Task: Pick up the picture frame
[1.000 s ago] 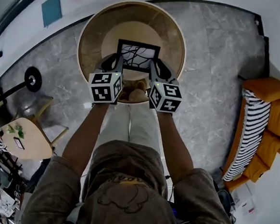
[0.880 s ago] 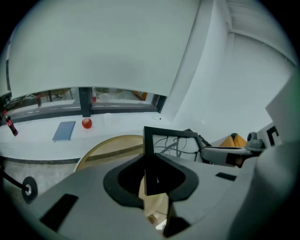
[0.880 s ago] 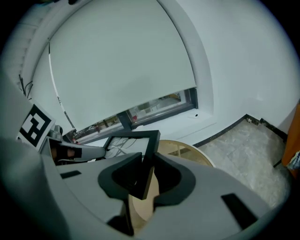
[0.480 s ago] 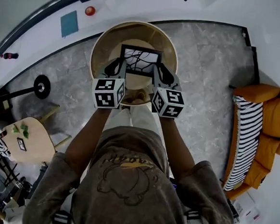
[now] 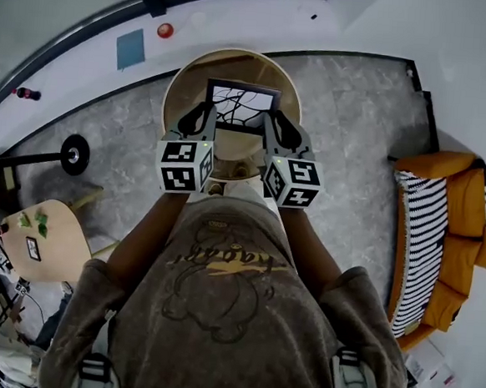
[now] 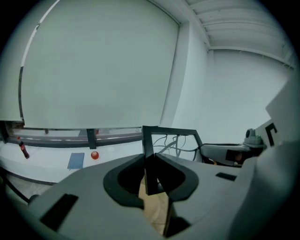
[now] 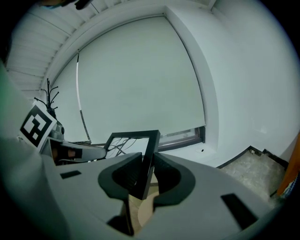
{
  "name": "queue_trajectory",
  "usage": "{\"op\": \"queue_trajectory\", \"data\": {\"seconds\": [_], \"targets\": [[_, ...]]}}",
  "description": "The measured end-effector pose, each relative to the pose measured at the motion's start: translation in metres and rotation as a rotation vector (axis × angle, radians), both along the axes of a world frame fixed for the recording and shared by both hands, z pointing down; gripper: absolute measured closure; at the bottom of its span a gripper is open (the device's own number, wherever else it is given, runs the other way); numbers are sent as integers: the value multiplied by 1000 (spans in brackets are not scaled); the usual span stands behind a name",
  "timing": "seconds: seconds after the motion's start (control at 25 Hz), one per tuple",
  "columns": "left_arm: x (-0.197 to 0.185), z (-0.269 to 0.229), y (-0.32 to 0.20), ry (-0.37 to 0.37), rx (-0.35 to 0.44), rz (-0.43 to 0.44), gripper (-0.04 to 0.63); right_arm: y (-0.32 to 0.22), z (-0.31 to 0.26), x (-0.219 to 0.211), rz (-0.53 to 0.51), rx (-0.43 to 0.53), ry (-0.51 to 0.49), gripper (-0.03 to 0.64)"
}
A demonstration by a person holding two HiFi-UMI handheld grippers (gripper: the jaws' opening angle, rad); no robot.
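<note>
Picture frame [image 5: 241, 105], black-edged, its white sheet bearing black branching lines, held over the round wooden table [image 5: 184, 74] between two grippers. The left gripper [image 5: 205, 119] is clamped on the frame's left edge and the right gripper [image 5: 271, 126] on its right edge; each gripper view shows the dark bar pinched between the pads. The marker cubes [image 5: 185, 166] carry black-and-white square codes. Lettering on the person's shirt [image 5: 221, 263] is probably too warped to read. Surroundings: red round button [image 5: 164, 30] and blue panel [image 5: 130, 49] on the wall, black disc base [image 5: 74, 155], small wooden table [image 5: 50, 245], orange sofa [image 5: 468, 207] with striped throw [image 5: 427, 245], all well apart from the frame.
</note>
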State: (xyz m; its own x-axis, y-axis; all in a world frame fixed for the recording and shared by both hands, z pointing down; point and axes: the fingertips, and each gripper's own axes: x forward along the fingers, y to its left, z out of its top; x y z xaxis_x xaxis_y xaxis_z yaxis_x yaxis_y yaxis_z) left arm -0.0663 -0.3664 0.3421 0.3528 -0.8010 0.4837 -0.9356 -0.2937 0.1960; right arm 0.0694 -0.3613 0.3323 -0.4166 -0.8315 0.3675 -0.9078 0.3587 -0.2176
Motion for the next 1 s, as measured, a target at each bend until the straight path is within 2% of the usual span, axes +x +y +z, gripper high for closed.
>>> {"op": "queue_trajectory", "data": {"seconds": [0.52, 1.0], "targets": [[0, -68, 33, -1, 170, -2, 514, 25, -58, 1, 12, 131, -4, 523], [-3, -74, 32, -13, 191, 6, 514, 23, -68, -3, 28, 160, -23, 533]]}}
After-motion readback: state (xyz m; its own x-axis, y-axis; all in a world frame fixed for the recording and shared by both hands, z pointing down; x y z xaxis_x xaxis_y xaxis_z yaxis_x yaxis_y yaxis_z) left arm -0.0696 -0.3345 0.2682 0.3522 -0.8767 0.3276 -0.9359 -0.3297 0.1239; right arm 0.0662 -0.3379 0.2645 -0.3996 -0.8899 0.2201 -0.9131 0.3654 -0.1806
